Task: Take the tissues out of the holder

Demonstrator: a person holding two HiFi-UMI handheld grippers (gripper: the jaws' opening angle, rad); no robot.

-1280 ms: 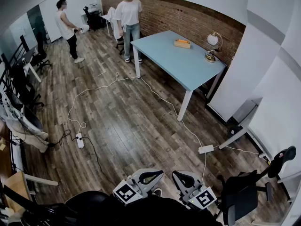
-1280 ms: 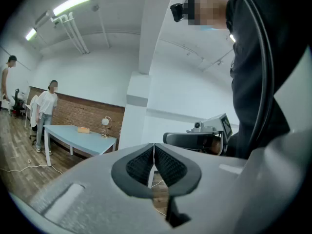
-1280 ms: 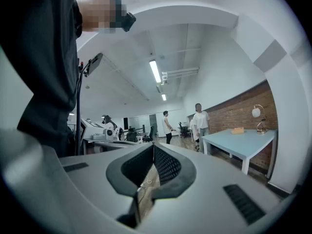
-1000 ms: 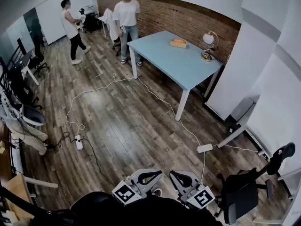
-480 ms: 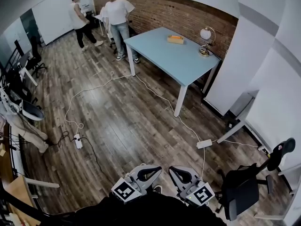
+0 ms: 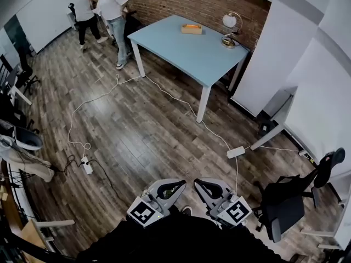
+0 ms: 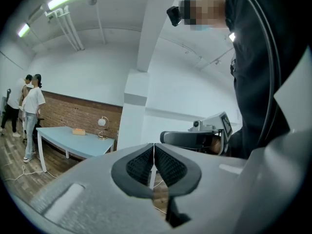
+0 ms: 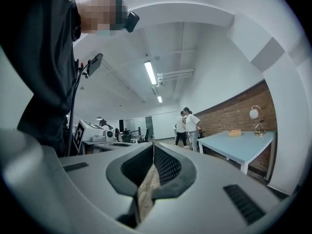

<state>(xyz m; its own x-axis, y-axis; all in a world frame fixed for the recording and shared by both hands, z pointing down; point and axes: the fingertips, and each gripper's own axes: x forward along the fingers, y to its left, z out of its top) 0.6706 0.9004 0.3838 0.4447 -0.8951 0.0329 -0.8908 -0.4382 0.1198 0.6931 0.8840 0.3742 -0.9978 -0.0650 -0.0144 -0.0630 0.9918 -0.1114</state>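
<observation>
The wooden tissue holder [image 6: 191, 29] lies far off on the light blue table [image 6: 181, 51] by the brick wall; it shows small in the left gripper view as a tissue holder [image 7: 78, 131] and in the right gripper view as a tissue holder [image 8: 235, 132]. My left gripper [image 6: 176, 183] and right gripper [image 6: 198, 183] are held close to my body at the bottom of the head view, side by side, far from the table. Both are shut with nothing between the jaws: left gripper [image 7: 154, 145], right gripper [image 8: 153, 144].
A globe desk lamp [image 6: 229, 25] stands at the table's far corner. Two people [image 6: 104, 10] stand at the table's left end. White cables [image 6: 109, 89] and power strips [image 6: 236, 152] lie across the wood floor. An office chair [image 6: 290, 201] is at my right, more chairs [image 6: 22, 141] at left.
The head view has moved forward and tilted down, so the table sits closer and higher in frame. The two people have drawn together at the table's left end. Both grippers stay shut.
</observation>
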